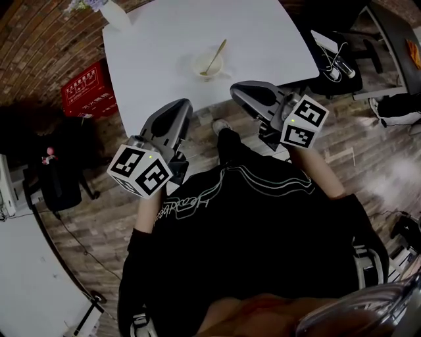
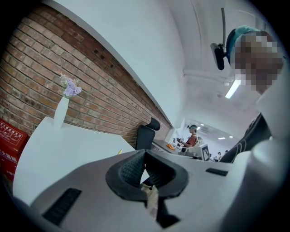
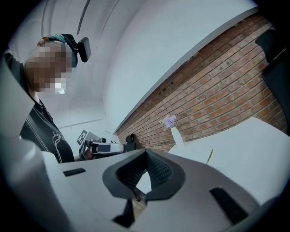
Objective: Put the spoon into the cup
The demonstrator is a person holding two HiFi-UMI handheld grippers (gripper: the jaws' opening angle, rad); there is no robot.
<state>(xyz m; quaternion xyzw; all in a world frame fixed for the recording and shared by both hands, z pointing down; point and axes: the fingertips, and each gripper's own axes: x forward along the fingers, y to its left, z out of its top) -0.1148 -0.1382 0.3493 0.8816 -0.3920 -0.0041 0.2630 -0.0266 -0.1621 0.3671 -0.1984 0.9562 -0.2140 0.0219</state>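
A pale cup (image 1: 208,66) stands on the white table (image 1: 158,59), near its front edge. The wooden spoon (image 1: 216,55) rests inside it, handle leaning up to the right. Both grippers are held back from the table, in front of the person's body. My left gripper (image 1: 179,112) is shut and empty, its pads meeting at the tips (image 2: 145,152). My right gripper (image 1: 246,92) is shut and empty too (image 3: 146,152). In both gripper views the cup is hidden behind the gripper body, and only the spoon's handle tip (image 3: 210,156) (image 2: 120,152) shows.
A white vase with purple flowers (image 1: 116,13) (image 2: 61,110) (image 3: 174,132) stands at the table's far left corner, by the brick wall. A red crate (image 1: 89,89) sits on the floor to the left. Office chairs (image 1: 342,56) stand at the right of the table.
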